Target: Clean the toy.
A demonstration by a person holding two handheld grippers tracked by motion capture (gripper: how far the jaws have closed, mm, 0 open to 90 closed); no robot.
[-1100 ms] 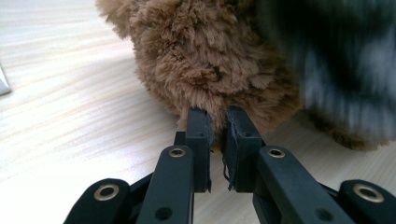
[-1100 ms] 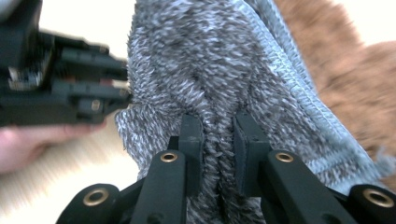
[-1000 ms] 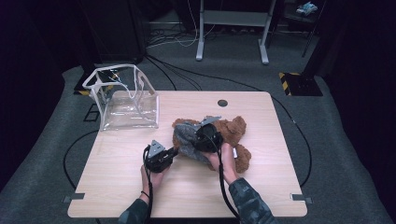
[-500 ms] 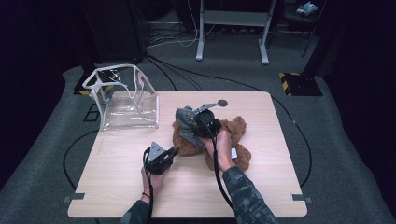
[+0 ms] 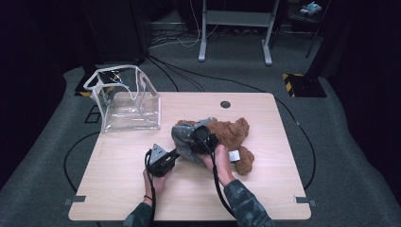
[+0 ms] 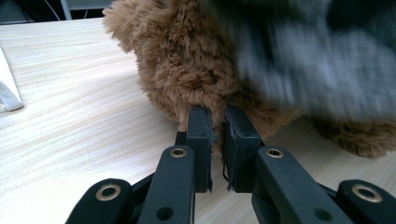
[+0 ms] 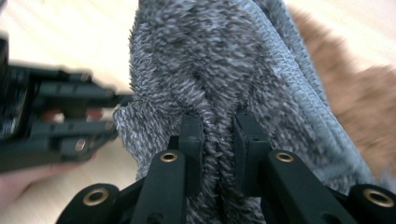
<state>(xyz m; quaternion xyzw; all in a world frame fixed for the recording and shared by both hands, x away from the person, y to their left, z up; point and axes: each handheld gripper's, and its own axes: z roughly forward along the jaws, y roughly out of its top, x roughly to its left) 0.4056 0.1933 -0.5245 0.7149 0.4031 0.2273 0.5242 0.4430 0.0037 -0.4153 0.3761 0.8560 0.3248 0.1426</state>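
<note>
High view first, going left to right: a clear plastic bag (image 5: 127,101) stands open at the ten o'clock corner of the counter (image 5: 118,189), well apart from the work. Near the counter's middle, the left claw (image 5: 176,153) points toward three o'clock at the low edge of a brown teddy bear (image 5: 231,132). In the left gripper view, this claw (image 6: 215,123) has its jaws drawn together on a tuft of the bear's brown fur (image 6: 187,70), with only a thin gap between the pads. Just right of it, the right claw (image 5: 198,139) sits over the bear's near end, clamped on a grey fleece garment (image 5: 182,137) that covers that end. In the right gripper view, the right claw (image 7: 218,135) pinches a ridge of the grey fleece (image 7: 219,60). The bear lies on its side, stretching toward four o'clock, with a white label (image 5: 234,155) at its lower edge.

The work looks like getting the fleece on or off the bear. The left hold is shallow, on pile alone, so a strong pull from the right could tear it free and drag the bear across the counter. The right pinch takes only a fold, and fleece could slide out or stretch. Both claws sit close, so their jaws could knock together.
</note>
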